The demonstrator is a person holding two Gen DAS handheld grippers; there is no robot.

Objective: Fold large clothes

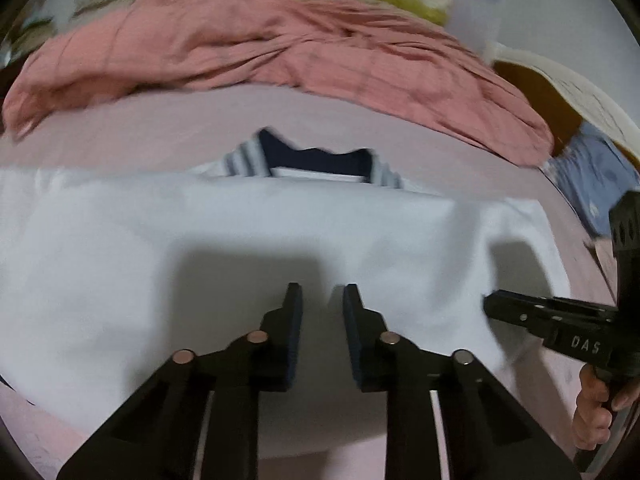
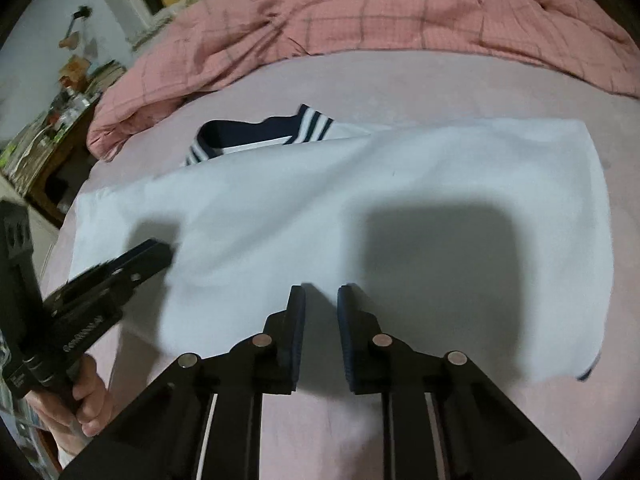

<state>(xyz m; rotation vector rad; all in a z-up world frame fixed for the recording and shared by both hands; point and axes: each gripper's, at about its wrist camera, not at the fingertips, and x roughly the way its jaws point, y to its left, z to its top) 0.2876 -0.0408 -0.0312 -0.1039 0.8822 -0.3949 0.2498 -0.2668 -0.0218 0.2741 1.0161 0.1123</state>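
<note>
— Firstly, left wrist view: where is the garment?
— White shirt (image 1: pixel 280 232) lies flat on the bed (image 1: pixel 160 136), directly ahead of the left tool (image 1: pixel 319 300), which is spread, holding nothing.
— Right wrist view?
— Right tool (image 2: pixel 321 300) likewise spread, above the shirt's near edge; navy striped collar (image 2: pixel 256 136) beyond.

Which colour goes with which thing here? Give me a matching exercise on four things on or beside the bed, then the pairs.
Things:
1. shirt
2. collar
3. blanket
4. sheet

Colours:
A. pale pink, plain
B. white
C. salmon pink, checked
D. navy with white stripes

Pairs: 1-B, 2-D, 3-C, 4-A
</note>
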